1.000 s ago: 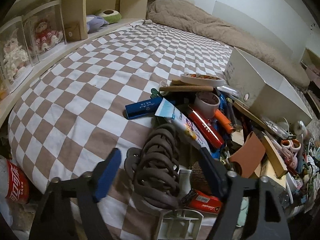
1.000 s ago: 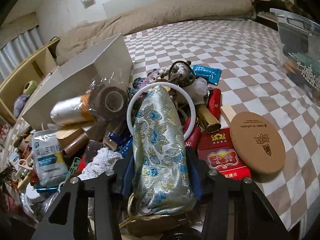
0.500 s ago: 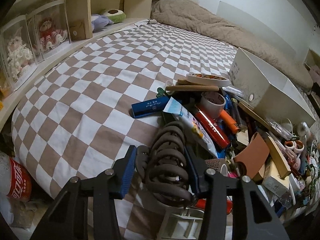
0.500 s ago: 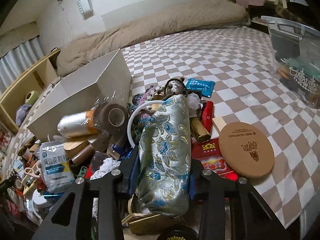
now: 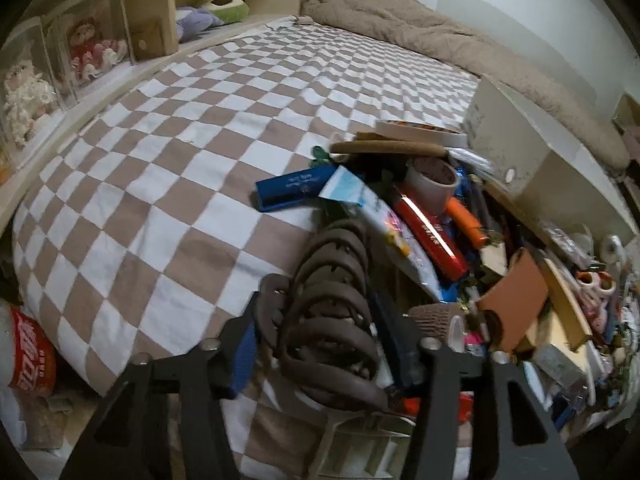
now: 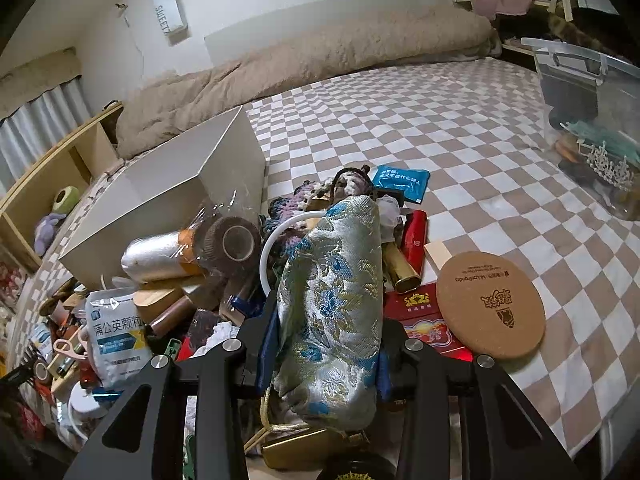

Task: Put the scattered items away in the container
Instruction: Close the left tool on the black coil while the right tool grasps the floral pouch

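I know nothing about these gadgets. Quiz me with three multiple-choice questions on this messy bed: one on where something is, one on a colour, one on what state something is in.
1. Where does the round cork coaster lie?
A. On the bedspread at the right edge of the pile
B. Inside the white box
C. On the shelf

2. What colour is the flat box at the left edge of the pile?
A. Yellow
B. Blue
C. Pink

3. What is the right hand-held gripper doing?
A. Open over the bed
B. Shut on nothing
C. Shut on the brocade pouch

Answers:
1. A, it rests partly on a red packet, partly on the checked bedspread.
2. B, its top is dark blue with pale lettering.
3. C, both fingers press the pouch's sides.
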Demonstrator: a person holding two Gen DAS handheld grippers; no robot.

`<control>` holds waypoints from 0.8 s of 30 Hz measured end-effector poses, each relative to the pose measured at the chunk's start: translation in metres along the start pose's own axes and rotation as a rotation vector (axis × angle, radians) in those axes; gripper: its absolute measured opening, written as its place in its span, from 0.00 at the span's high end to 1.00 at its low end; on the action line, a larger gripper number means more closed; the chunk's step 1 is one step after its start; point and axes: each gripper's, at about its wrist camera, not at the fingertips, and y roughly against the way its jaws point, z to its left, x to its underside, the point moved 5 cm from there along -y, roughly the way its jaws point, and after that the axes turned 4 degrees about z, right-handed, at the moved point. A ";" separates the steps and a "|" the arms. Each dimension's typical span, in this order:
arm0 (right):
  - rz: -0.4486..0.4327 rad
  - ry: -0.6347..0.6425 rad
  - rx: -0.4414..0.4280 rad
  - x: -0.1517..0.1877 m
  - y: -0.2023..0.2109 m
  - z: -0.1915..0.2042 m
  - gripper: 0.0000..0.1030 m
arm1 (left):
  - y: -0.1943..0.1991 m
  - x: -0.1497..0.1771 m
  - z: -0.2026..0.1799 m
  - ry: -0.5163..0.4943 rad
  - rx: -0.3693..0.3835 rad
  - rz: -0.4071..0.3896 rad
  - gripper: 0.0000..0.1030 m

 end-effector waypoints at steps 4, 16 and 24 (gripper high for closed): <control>-0.004 0.004 0.001 0.000 0.002 0.001 0.61 | 0.004 0.001 0.000 0.000 -0.003 -0.019 0.54; -0.036 0.003 0.006 -0.003 0.010 0.001 0.61 | 0.014 -0.002 0.009 0.052 -0.008 -0.070 0.56; -0.075 -0.001 -0.001 -0.013 0.023 0.002 0.61 | 0.025 -0.009 0.018 0.086 -0.007 -0.119 0.56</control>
